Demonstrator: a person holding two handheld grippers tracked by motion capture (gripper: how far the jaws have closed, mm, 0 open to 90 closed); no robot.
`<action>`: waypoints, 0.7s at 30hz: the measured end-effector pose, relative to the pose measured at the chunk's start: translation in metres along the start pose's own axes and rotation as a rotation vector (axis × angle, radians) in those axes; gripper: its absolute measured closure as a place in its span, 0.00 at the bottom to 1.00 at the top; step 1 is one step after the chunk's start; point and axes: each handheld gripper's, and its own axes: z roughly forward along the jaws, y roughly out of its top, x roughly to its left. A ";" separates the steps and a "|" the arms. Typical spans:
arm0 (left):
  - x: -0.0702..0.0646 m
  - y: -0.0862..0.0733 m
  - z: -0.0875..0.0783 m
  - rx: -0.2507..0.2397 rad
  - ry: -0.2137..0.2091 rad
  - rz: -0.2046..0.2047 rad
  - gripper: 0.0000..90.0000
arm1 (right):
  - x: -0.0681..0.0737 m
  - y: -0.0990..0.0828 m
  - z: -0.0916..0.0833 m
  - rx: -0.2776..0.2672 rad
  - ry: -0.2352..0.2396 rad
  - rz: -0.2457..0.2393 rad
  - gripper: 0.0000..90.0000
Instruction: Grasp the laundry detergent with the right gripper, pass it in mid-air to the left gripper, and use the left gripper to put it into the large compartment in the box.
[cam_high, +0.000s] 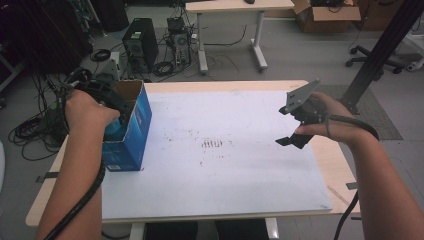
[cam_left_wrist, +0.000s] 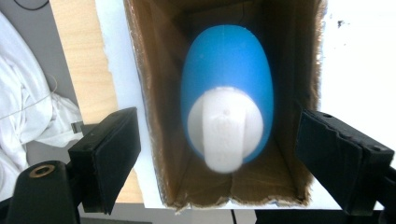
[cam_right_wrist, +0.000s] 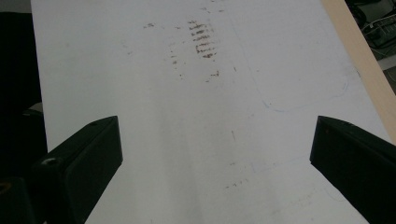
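At the tabletop's left edge, the left claw (cam_left_wrist: 219, 163) hovers with jaws apart directly above the blue bottle (cam_left_wrist: 227, 93) standing cap-up inside the open blue carton (cam_high: 131, 127), while the right claw (cam_right_wrist: 212, 163), also spread, hangs well apart.

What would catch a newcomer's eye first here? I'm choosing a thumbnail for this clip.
First, the blue box standing open at the table's left edge, with the left gripper over its mouth. In the left gripper view a blue and white bottle sits inside the cardboard walls, the open jaws apart from it. Next, the right gripper hangs open above the white board, near brown smudges.
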 end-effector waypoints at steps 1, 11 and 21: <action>0.000 -0.001 -0.002 -0.008 0.002 -0.007 0.15 | 0.000 0.000 -0.001 0.001 0.001 -0.002 0.03; -0.005 -0.006 -0.024 -0.062 0.003 0.023 0.09 | 0.002 0.001 -0.004 -0.002 -0.003 -0.004 0.03; -0.032 -0.009 -0.049 -0.120 0.002 0.113 0.03 | 0.005 0.002 -0.007 -0.002 -0.006 -0.006 0.03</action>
